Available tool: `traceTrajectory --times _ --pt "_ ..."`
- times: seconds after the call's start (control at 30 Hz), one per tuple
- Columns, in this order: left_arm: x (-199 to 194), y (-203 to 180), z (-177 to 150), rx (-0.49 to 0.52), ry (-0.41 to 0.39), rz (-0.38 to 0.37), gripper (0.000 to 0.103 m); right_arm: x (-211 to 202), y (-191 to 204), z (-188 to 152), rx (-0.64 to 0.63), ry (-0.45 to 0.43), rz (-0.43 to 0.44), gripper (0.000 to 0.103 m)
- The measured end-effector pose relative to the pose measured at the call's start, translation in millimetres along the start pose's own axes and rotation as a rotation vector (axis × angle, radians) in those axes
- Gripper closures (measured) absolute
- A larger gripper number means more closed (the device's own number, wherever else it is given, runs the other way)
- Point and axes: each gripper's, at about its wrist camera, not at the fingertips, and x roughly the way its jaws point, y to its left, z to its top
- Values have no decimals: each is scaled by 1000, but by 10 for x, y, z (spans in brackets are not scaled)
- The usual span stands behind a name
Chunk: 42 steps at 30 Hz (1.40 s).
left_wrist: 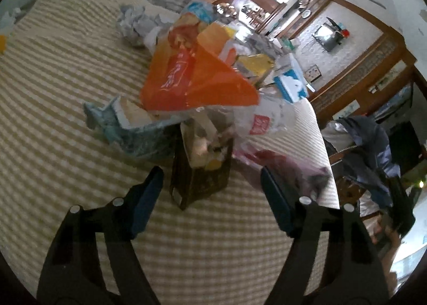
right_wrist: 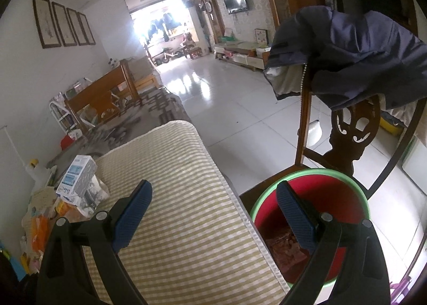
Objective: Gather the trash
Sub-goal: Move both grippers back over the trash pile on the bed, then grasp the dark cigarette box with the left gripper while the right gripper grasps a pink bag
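One orange bag (left_wrist: 197, 75), lettering unreadable.

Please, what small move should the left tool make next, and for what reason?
Probably move the left tool a little forward and down over the small dark brown carton, then close. Its fingers stand open with nothing pressed between them, and this carton lies nearest, just ahead between them on the striped cloth, in front of the orange plastic bag.

Trash pile (left_wrist: 202, 73) lies on the worktop (left_wrist: 66, 91). Paper bag (left_wrist: 202, 171) stands at the pile's near edge. Bucket (right_wrist: 315, 198) sits on a chair (right_wrist: 344, 129) beside the worktop.
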Motion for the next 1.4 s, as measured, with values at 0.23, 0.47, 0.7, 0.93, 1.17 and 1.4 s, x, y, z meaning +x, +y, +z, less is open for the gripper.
traceTrajectory --times 0.23,0.47,0.7,0.93,1.17,1.4 --pt "97 -4 15 -1 33 -7 58 56 54 -23 -19 21 14 12" --pt "-169 -33 -166 75 37 -33 59 130 179 -83 -34 69 73 12" --pt "-365 78 -284 65 23 -6 59 244 863 -285 -138 169 276 12" --pt "-388 213 -297 40 22 25 58 574 1670 -747 -104 425 629 12" --pt "-397 235 -353 33 22 38 58 577 2332 -1158 -426 504 609 13" --pt "-413 266 -358 21 16 45 57 669 2372 -1281 -449 579 604 58"
